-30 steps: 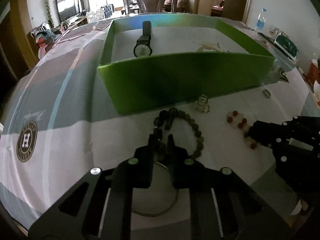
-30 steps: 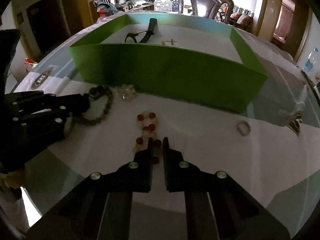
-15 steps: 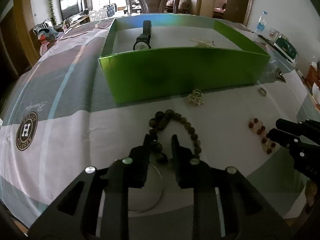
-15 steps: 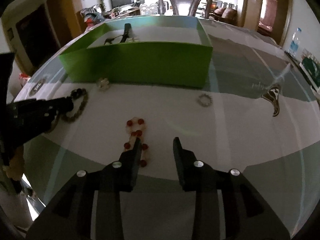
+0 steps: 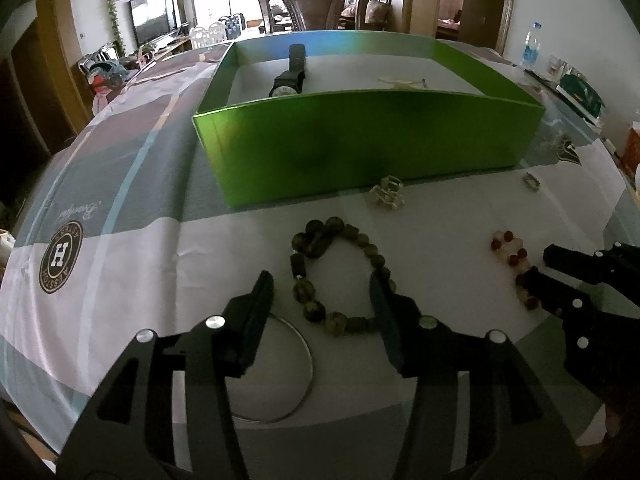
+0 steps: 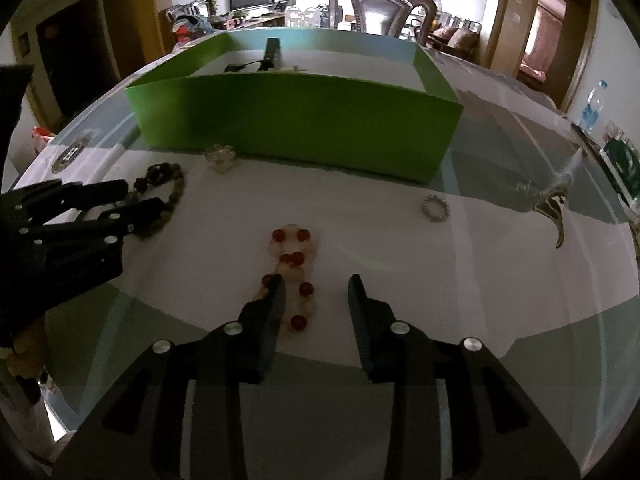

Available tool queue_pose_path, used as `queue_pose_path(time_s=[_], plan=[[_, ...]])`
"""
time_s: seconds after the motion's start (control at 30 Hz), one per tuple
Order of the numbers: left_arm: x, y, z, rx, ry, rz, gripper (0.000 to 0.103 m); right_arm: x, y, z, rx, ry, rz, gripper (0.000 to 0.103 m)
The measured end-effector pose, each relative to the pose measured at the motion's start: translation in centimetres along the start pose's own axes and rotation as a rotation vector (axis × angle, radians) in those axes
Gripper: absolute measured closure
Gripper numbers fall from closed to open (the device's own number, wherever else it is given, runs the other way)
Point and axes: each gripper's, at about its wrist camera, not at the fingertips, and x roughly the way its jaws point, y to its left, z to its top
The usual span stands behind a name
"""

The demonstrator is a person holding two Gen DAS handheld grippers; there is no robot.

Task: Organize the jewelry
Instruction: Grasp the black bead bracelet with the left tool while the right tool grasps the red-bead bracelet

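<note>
Between spreading left gripper [image 5: 322, 280] jaws: dark bead bracelet [image 5: 340, 272], unpinched.
Right gripper [image 6: 316, 286] held apart, red bead bracelet [image 6: 294, 268] partly straddled for pickup toward green box [image 5: 368, 144].

hidden: thin wire hoop [image 5: 298, 364] partly under left tool | pale item in green box [image 5: 402, 82]: unidentifiable

table [image 5: 120, 184], green box [image 5: 360, 140], bracelets [image 5: 340, 276], ring [image 6: 435, 208]

Both grippers are matte black plastic: the left gripper [image 5: 322, 290] and right gripper [image 6: 316, 292] have flat angular fingers, cut-out slots and shiny round silver screws.
</note>
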Motion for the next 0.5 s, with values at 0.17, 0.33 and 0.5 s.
queue_pose_path(time_s=[0.17, 0.33, 0.5], plan=[[-0.04, 0.06, -0.06, -0.001, 0.000, -0.001, 0.053, -0.01, -0.19, -0.15, 0.015, -0.009, 0.020, 0.075], [0.02, 0.01, -0.04, -0.004, 0.003, 0.002, 0.052, 0.07, -0.12, -0.09, 0.013, -0.014, 0.018, 0.075], [-0.01, -0.12, 0.03, -0.003, 0.004, -0.010, 0.057, 0.10, -0.03, -0.14, 0.009, -0.019, 0.014, 0.075]])
